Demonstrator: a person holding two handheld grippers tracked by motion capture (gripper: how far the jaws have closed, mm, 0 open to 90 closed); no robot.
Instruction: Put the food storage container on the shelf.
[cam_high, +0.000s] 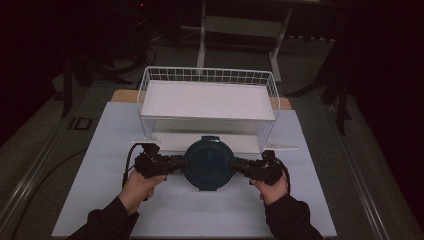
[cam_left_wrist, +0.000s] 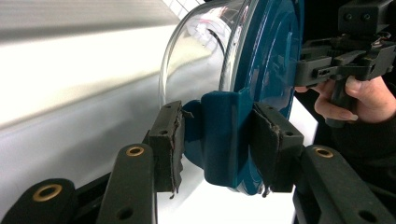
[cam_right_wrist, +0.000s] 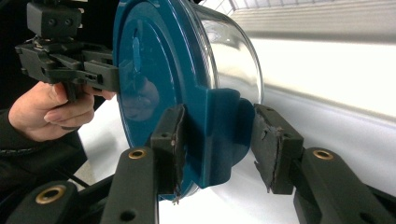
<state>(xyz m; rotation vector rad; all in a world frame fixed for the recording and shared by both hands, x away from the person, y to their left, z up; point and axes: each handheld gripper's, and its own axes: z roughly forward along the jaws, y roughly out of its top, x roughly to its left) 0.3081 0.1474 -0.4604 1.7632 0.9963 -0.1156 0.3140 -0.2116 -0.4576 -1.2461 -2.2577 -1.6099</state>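
Observation:
A round container (cam_high: 208, 162) with a dark teal lid and a clear glass bowl (cam_left_wrist: 196, 56) hangs between my two grippers, just in front of the wire rack. My left gripper (cam_high: 182, 164) is shut on the teal side tab (cam_left_wrist: 219, 135) at the container's left edge, with both pads pressed on the tab. At the opposite edge, my right gripper (cam_high: 235, 165) is shut on the matching teal tab (cam_right_wrist: 217, 135). The teal lid (cam_right_wrist: 154, 70) faces the person. Each gripper view shows the other hand and its gripper beyond the lid.
A white wire rack (cam_high: 207, 100) with a flat white upper shelf stands right behind the container, with a low open space under the shelf. A pale sheet (cam_high: 190, 210) covers the table. Dark floor and a table frame (cam_high: 240, 30) lie beyond.

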